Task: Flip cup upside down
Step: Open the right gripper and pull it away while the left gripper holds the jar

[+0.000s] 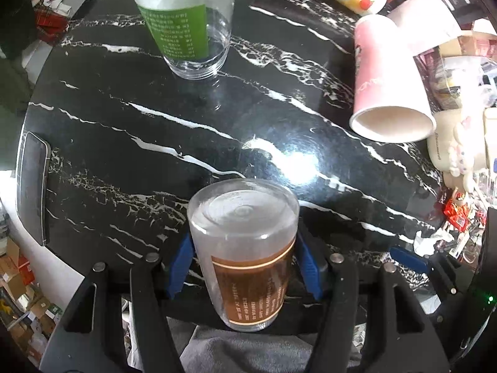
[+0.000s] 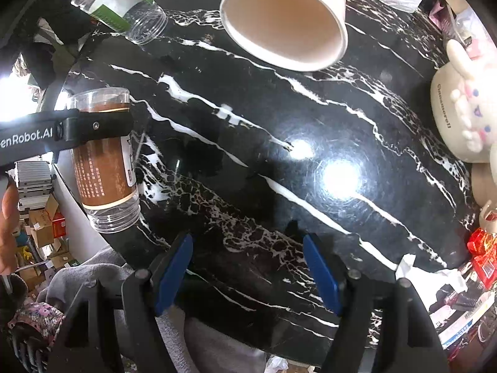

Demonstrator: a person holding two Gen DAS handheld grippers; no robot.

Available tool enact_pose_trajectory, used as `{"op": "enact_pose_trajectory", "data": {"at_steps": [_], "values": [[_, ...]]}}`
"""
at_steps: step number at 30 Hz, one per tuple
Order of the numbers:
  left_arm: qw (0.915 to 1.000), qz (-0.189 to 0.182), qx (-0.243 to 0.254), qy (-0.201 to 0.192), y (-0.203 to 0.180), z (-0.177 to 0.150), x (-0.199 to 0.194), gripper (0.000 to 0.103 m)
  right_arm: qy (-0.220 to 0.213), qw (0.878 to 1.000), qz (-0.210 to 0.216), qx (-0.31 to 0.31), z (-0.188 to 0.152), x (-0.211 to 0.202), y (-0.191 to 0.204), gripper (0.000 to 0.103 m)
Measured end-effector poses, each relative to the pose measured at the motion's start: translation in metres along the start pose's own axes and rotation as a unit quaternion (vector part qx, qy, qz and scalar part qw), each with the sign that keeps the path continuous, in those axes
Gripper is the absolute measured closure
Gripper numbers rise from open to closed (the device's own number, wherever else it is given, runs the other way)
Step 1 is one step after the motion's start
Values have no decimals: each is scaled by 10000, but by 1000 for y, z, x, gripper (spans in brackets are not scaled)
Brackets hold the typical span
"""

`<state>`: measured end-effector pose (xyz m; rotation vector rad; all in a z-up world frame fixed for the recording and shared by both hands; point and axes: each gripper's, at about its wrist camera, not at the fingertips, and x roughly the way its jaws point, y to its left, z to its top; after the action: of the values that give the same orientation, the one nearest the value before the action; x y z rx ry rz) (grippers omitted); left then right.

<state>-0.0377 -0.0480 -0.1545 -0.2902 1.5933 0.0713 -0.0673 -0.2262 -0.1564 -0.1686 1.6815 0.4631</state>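
Observation:
My left gripper [image 1: 243, 267] is shut on a clear plastic cup with a brown label [image 1: 248, 258]. The cup is turned base up, its open threaded mouth down, held at the near edge of the black marble table [image 1: 155, 155]. In the right wrist view the same cup [image 2: 104, 161] hangs at the left, clamped by the left gripper's black finger [image 2: 96, 130], mouth just above the table edge. My right gripper [image 2: 248, 270] is open and empty, low over the table's near edge.
A clear cup with a green label [image 1: 186, 21] stands inverted at the far side, also in the right wrist view [image 2: 119, 9]. A pink paper cup [image 1: 388, 87] lies tilted at right. A phone [image 1: 32, 186] lies at the left edge. A plush-decorated mug [image 2: 459, 115] and clutter crowd the right.

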Motion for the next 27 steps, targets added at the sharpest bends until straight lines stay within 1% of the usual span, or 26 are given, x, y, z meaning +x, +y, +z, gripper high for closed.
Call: {"op": "enact_pose_trajectory", "data": {"at_steps": [4,8,13,15,17,21,22,25,27], "values": [[9999,24,66,-108,0,-5,-17,45,-71,10000,3,8,-3,-7,2,29],[9994,-27,151,-316,-3,-6,-36,45,-152,9999,3,23,-4,-17,4,29],[9958,37,278,-868,-6,-7,-70,45,-238,9997,14,26,-9,-26,3,29],[9918,106,321,-1230,-9,-8,-83,45,-258,9997,29,25,-11,-28,3,29],[9855,156,372,-1648,-12,-12,-93,45,-274,9996,37,16,-12,-29,2,29],[9692,222,474,-2408,-14,-16,-109,45,-282,9996,-7,3,-13,-29,2,29],[9661,241,488,-2522,-13,-16,-109,45,-270,9996,-27,1,-13,-29,2,29],[9609,159,416,-2732,-9,-16,-100,45,-256,9996,-68,-10,-11,-27,2,29],[9563,202,359,-2893,-5,-17,-92,45,-254,9996,-77,-18,-10,-24,5,29]]}}
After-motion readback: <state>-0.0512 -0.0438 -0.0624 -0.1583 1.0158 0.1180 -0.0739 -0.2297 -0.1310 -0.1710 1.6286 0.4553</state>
